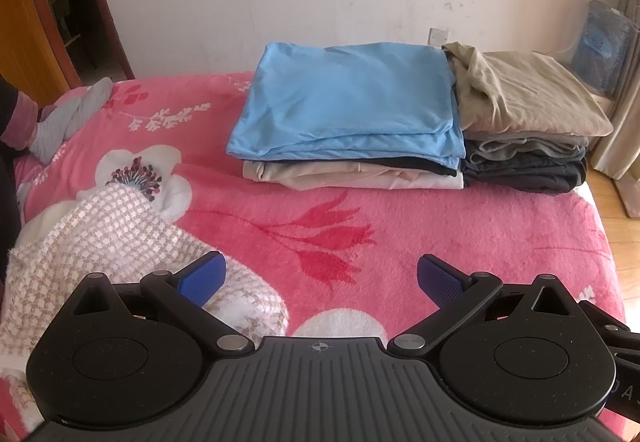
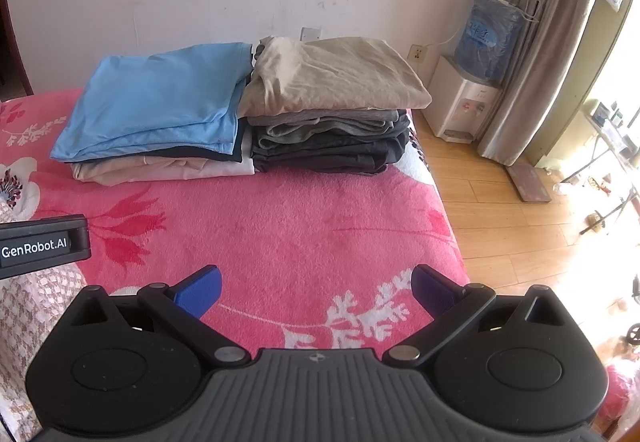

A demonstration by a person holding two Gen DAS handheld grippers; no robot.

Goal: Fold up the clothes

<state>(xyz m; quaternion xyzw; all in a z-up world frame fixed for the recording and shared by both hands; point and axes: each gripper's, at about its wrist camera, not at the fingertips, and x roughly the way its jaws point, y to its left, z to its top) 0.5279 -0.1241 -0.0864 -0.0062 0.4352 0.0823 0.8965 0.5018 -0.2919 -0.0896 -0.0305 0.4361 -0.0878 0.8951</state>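
Two folded stacks, blue-topped stack [image 1: 344, 102] and beige-topped stack [image 1: 528, 94], sit at the bed's [image 1: 440, 226] far edge; left claw [image 1: 320, 278] and right claw [image 2: 316, 286] hover spread and empty, checked garment [image 1: 104, 242] unfolded near the left edge.

home bedroom: bed with pink floral blanket [image 2: 304, 210], water dispenser [image 2: 464, 102], curtain [image 2: 548, 42], wood floor [image 2: 500, 226].

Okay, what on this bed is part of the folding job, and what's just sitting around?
Job:
checked knit, unfolded, by the left tongs
blue top on the left stack
tan top on the right stack
right tongs, open, empty

Lying about:
grey garment at the bed's far corner
water dispenser
curtain
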